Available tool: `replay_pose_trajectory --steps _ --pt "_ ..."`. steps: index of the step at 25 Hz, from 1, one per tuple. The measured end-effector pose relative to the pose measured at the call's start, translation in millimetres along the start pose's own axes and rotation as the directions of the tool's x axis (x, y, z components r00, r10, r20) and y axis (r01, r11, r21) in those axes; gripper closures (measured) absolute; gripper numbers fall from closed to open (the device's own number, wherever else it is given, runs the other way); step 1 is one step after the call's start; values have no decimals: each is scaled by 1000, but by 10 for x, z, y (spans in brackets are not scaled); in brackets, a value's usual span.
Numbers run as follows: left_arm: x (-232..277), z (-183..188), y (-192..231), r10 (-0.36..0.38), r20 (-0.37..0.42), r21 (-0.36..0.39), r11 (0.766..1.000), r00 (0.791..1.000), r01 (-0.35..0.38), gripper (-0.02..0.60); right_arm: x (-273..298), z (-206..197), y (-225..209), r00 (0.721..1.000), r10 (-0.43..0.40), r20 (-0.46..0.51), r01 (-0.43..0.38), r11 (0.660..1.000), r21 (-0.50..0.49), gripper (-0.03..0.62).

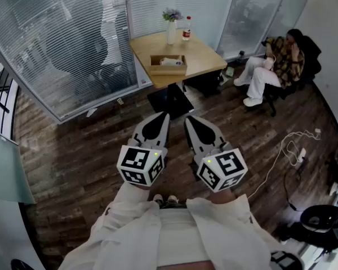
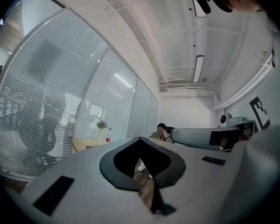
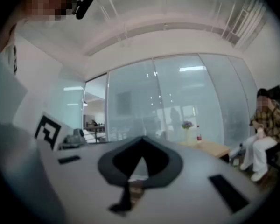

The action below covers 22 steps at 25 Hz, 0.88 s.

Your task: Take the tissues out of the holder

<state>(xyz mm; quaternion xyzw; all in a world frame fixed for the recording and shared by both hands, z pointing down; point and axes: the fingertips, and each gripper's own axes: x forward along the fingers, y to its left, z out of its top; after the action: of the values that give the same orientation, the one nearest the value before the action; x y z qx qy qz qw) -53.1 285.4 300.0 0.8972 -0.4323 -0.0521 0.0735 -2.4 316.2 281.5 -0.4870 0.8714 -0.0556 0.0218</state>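
Far ahead, a wooden tissue holder (image 1: 168, 65) with white tissues (image 1: 170, 61) in it sits on a small wooden table (image 1: 205, 56). My left gripper (image 1: 164, 116) and right gripper (image 1: 187, 118) hang side by side close to my body, well short of the table. Both point toward it. Each has its jaws together at the tips, with nothing between them. The left gripper view shows its own gripper (image 2: 140, 138) shut and the table (image 2: 81, 144) small at the left. In the right gripper view the gripper (image 3: 142, 137) is shut too; the holder cannot be made out in either gripper view.
A vase of flowers (image 1: 170, 26) and a red-capped bottle (image 1: 186, 28) stand at the table's far edge. A person sits on a chair (image 1: 273, 66) to the right. Glass walls with blinds (image 1: 56, 44) run behind. A white cable (image 1: 287, 151) lies on the wood floor.
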Motion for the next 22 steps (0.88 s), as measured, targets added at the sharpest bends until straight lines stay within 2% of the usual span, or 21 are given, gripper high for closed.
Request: replay_pose_trajectory --steps 8,17,22 --pt "9 125 21 9 16 18 1000 1000 -10 572 -34 42 -36 1000 -14 13 14 1000 -11 582" --pt "0 75 -37 4 7 16 1000 1000 -4 572 -40 21 -33 1000 -16 11 16 1000 -18 582" --pt "49 54 25 20 3 11 1000 1000 -20 572 -42 24 -109 999 7 31 -9 997 71 582"
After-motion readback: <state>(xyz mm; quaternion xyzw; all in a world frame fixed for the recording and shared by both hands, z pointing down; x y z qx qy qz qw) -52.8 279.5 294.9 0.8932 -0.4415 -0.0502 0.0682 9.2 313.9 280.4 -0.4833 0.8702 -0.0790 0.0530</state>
